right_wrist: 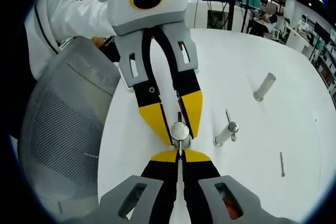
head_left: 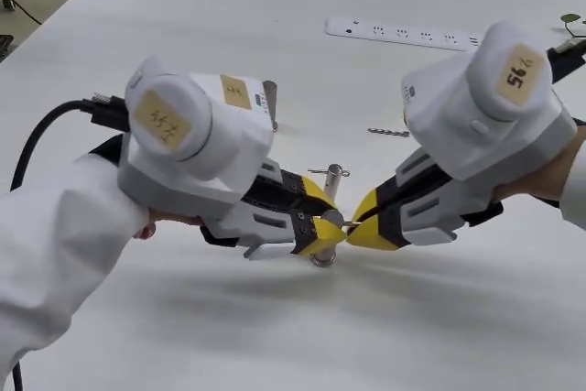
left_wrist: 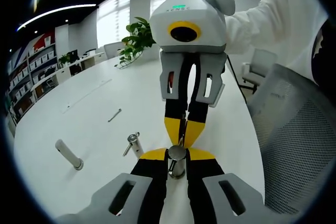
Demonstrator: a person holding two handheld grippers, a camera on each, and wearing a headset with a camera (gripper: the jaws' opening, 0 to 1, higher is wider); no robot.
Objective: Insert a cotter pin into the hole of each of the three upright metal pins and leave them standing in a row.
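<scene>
I'm looking down on a white worktop [head_left: 275, 6] with both grippers meeting nose to nose in the middle of it. The left gripper [head_left: 322, 232] comes in from the left, and its yellow-tipped jaws are clamped on either side of the nearest metal pin [head_left: 330, 219], which stands upright on the worktop. The right gripper [head_left: 364, 229] faces it from the other side. Its jaws are pressed together on a thin cotter pin [head_left: 350, 223], whose free end sits right at the top of that clamped pin. I can't tell whether it has entered the hole.

A long white power strip [head_left: 403, 34] lies well back, toward the far edge.

Just behind the grippers stands the 2nd metal pin [head_left: 333, 179], upright, with a fitted cotter pin [head_left: 318, 171] crosswise through its head. The 3rd metal pin [head_left: 270, 103] stands farther back and to the left, partly hidden by the left gripper's body in the head view. 1 loose cotter pin [head_left: 389, 132] lies flat on the worktop between the 2nd metal pin and the power strip.
</scene>
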